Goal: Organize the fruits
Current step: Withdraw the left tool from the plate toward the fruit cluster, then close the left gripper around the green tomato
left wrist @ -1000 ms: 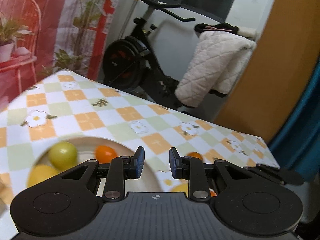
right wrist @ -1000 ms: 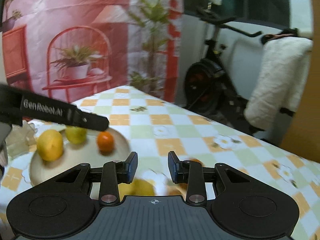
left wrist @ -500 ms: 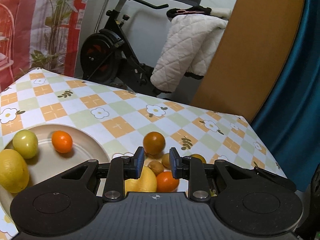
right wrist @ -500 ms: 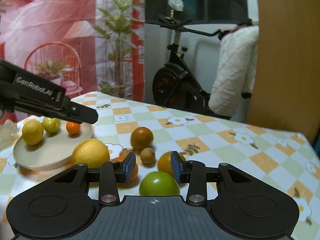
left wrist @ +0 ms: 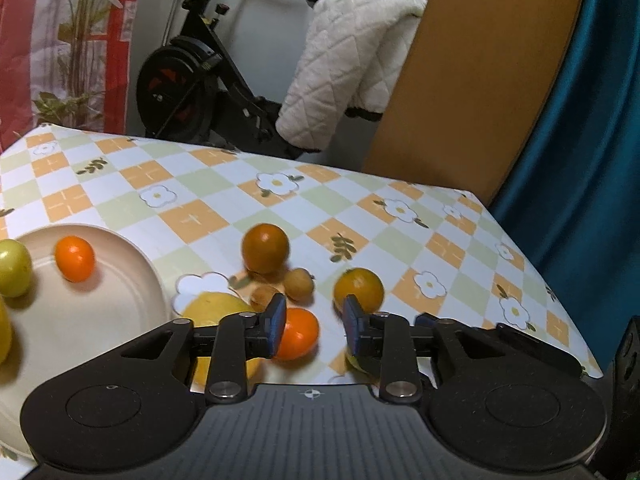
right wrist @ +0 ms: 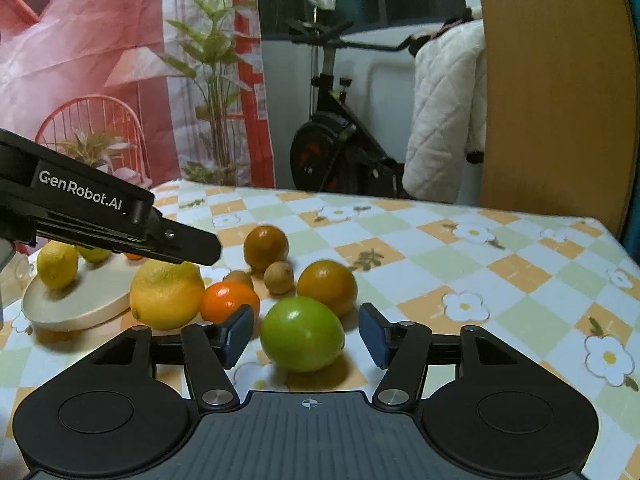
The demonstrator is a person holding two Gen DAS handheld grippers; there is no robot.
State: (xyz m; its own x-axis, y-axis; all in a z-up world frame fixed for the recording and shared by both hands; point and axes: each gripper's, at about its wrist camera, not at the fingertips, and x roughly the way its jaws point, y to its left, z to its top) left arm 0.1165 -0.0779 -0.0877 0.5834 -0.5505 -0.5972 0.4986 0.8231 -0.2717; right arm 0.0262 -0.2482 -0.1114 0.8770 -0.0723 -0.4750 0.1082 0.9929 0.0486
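We have the green fruit point(right wrist: 302, 333) lined up between the pads of the right gripper point(right wrist: 306, 334), whose jaws are opening and not yet touching it. It sits on the table point(right wrist: 500, 248) toward the near edge, at the front of a loose cluster: a large lemon point(right wrist: 166, 294), a bright orange mandarin point(right wrist: 228, 302), two darker oranges point(right wrist: 327, 286) and a couple of small brown fruits point(right wrist: 279, 277). The left gripper point(left wrist: 314, 326) is narrow but opening too, with the mandarin point(left wrist: 298, 334) just ahead of its left pad and nothing held. The plate point(left wrist: 116, 280) lies toward the left edge, already carrying a small orange point(left wrist: 75, 258), a greenish fruit and a lemon.

Our worry is crowding. The fruits are round and nearly touching, so a pad sliding in could nudge a neighbour and send it rolling toward the table's edge. An off-centre pinch on the smooth green fruit could squirt it forward. Both grippers work the same cluster, so they could collide.
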